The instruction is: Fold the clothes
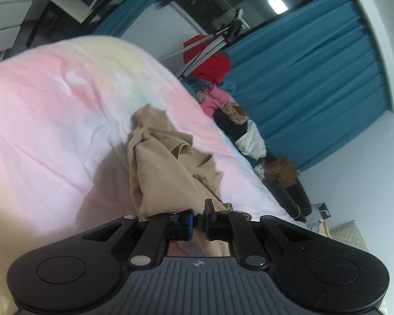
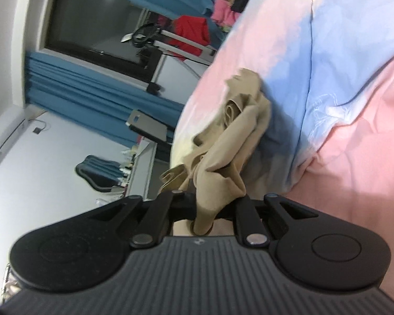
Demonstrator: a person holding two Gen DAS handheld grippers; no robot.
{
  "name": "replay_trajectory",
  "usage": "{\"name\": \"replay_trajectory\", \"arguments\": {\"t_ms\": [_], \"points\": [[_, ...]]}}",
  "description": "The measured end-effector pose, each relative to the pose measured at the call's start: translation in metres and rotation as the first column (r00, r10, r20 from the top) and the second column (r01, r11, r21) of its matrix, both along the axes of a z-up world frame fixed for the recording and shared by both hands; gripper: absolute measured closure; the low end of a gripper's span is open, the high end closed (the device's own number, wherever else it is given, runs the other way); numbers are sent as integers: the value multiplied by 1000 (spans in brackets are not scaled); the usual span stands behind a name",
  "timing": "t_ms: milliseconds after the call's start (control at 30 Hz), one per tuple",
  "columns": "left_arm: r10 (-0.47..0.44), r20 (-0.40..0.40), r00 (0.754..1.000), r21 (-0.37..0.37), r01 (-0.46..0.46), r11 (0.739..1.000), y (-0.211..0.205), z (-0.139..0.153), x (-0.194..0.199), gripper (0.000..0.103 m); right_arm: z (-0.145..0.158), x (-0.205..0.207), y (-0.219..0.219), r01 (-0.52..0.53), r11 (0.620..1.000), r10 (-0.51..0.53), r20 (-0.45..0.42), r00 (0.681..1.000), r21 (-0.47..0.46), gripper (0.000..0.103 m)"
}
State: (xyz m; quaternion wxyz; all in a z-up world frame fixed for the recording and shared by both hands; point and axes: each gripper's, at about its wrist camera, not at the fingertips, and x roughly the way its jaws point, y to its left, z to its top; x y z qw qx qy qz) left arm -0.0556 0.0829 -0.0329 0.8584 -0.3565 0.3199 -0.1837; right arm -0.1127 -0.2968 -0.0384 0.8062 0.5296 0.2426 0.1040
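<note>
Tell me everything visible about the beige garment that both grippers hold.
The beige garment is thin, finely ribbed fabric, crumpled and unfolded, with a hemmed opening showing. It hangs bunched above the pastel bedsheet. The left gripper and right gripper each pinch one end.

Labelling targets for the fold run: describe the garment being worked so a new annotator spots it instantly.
Start at the pastel pink-and-blue bedspread. Bunched on it lies the beige ribbed garment, pinched by both the left gripper and the right gripper. It is the only tan cloth on the bed; the clothes pile sits beyond the bed's edge.
</note>
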Motion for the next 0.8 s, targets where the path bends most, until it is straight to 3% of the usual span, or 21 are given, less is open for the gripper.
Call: {"name": "replay_trajectory", "arguments": {"t_ms": [233, 367, 500, 633, 700, 800], "points": [[-3, 0, 1000, -33, 3, 999, 9, 19, -95, 95, 28, -91, 7, -39, 998, 38, -19, 999, -53, 91], [55, -54, 997, -97, -60, 993, 15, 19, -112, 95, 30, -110, 10, -17, 1000, 16, -74, 997, -15, 91], [93, -71, 993, -102, -100, 990, 11, 23, -88, 95, 38, -79, 10, 13, 1000, -13, -90, 996, -7, 91], [119, -104, 987, -57, -125, 991, 2, 28, -32, 95, 42, -30, 8, 32, 999, -35, -119, 992, -27, 91], [117, -100, 988, 10, -117, 993, -8, 30, 4, 94, 40, 0, 7, 50, 998, -54, -144, 988, -32, 91], [116, -82, 990, 168, -101, 981, -27, 28, 57, 94, 24, 42, 6, 50, 996, -62, -178, 982, -70, 91]]}}
